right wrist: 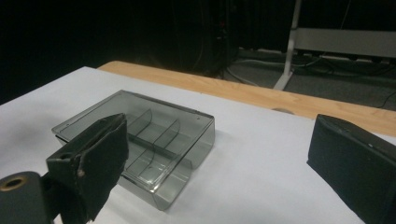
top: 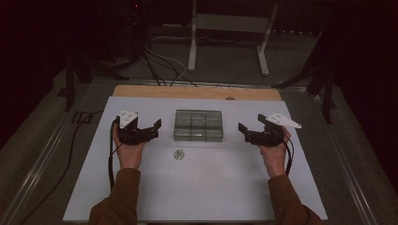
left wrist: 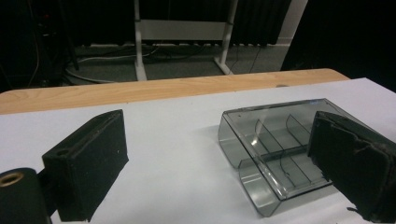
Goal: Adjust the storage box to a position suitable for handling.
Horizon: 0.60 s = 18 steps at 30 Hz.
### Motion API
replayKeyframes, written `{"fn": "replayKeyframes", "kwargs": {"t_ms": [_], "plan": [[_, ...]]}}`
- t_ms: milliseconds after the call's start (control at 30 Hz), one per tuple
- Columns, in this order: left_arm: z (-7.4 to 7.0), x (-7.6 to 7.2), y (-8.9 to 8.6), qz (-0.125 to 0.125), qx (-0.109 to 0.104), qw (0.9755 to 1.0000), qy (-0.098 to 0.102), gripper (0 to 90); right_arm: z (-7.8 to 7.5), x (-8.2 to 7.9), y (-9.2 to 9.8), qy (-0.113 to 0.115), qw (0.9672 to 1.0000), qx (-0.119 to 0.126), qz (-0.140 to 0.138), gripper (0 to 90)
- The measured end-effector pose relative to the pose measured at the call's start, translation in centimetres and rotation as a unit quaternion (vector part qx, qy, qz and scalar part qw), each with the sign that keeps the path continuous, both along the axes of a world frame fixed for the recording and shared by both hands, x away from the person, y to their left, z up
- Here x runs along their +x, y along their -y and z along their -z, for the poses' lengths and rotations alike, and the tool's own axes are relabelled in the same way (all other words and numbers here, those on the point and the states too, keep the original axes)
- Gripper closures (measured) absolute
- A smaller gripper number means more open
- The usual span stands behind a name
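Clear compartment box (top: 198, 125) lies flat near the middle of the table (top: 211, 187), a bit toward the far edge, lid closed, long axis running left-right, parallel to the far edge. Left tool (top: 154, 130) beside its left end, right tool (top: 245, 131) beside its right end, both wide open, empty, not touching it. Small round item (top: 179, 154) lies nearer the near edge.

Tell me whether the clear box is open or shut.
Shut. The clear box has its lid lying flat over the dividers; in both gripper views the lid sits level on the walls, with no raised edge.
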State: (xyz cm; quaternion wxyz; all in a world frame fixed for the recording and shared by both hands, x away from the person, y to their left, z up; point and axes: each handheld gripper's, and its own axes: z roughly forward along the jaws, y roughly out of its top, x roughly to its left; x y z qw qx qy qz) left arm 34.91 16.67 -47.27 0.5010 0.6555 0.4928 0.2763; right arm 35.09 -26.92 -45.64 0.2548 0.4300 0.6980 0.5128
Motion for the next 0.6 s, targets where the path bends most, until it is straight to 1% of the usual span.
{"fn": "replayKeyframes", "kwargs": {"t_ms": [100, 300, 400, 433, 500, 567, 600], "plan": [[0.0, 0.3, 0.3, 0.002, 0.002, 1.0, 0.0, 7.4, 0.2, 0.5, -0.5, -0.004, 0.9999, -0.009, -0.001, 5.4], [-0.1, 1.0, 0.7, 0.006, 0.0, 1.0, 0.006, 7.4, 0.8, 1.7, -1.3, -0.016, 0.9997, -0.018, 0.001, 5.9], [-0.1, 1.4, 1.0, 0.006, 0.0, 1.0, 0.003, 7.3, 0.9, 2.2, -1.6, -0.019, 0.9996, -0.023, 0.003, 6.1], [0.0, 1.6, 1.1, 0.006, -0.003, 1.0, 0.0, 7.3, 1.0, 2.5, -1.7, -0.021, 0.9995, -0.023, 0.002, 6.3], [0.1, 1.9, 1.3, 0.007, -0.01, 0.9999, -0.005, 7.3, 1.1, 3.0, -2.0, -0.031, 0.9995, -0.011, 0.002, 6.9], [0.2, 2.1, 1.6, 0.009, -0.009, 0.9999, -0.007, 7.3, 1.3, 3.4, -2.1, -0.036, 0.9993, -0.005, 0.003, 7.8], [0.3, 2.2, 1.9, 0.01, -0.005, 0.9999, -0.01, 7.3, 1.4, 3.6, -2.2, -0.038, 0.9993, -0.006, 0.004, 7.9]]}}
